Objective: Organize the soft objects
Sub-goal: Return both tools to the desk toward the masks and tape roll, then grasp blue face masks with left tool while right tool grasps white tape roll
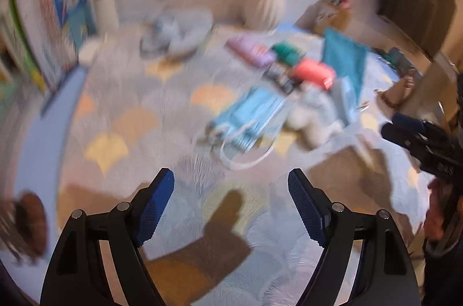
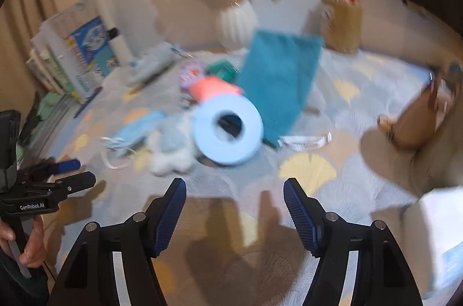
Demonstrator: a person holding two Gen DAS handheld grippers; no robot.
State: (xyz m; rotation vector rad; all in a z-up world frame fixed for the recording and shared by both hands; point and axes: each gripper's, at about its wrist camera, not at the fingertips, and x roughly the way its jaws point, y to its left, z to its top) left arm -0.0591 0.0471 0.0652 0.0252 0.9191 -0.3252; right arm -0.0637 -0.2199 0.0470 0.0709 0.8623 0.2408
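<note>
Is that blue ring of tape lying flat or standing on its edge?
Tilted, not flat. The tape leans with its hole facing the right camera, one edge on the tablecloth, beside the teal cloth.

On the table (image 2: 361, 115), the tape roll (image 2: 228, 129) lies near the middle. At its nine o'clock sit the cotton balls (image 2: 170, 152), touching it, and further that way the face masks (image 2: 136, 129). At one o'clock the towel (image 2: 277, 83) leans up behind the roll. At eleven o'clock a cluster of small rolls (image 2: 214, 86) lies just behind it. The vase (image 2: 237, 25) stands at twelve o'clock by the wall, the pen holder (image 2: 341, 25) at two o'clock. Books (image 2: 72, 54) are stacked at ten o'clock.
</note>
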